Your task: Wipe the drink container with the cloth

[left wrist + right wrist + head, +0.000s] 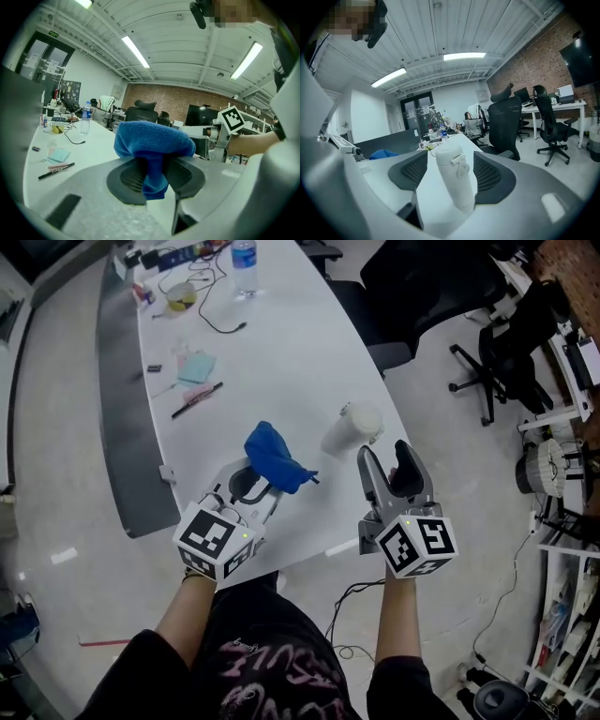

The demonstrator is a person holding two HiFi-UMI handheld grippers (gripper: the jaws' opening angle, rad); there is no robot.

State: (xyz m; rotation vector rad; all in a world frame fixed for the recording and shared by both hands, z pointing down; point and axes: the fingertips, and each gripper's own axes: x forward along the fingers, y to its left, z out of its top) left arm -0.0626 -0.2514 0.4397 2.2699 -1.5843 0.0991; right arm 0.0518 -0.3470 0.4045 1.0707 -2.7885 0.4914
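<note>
Drink container (352, 427) is standing upright on the table (281, 352) near its right edge, directly ahead of the right tongs (394, 470). These tongs are sitting released, one jaw on each side of the container. The right-hand pad appears clear of its wall, though that gap is hard to read. Left tongs (262, 486) are clenching the blue cloth (274, 457), holding it just left of the container and apart from it.

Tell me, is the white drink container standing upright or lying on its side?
Upright. The drink container stands on its base on the table, lid uppermost.
</note>
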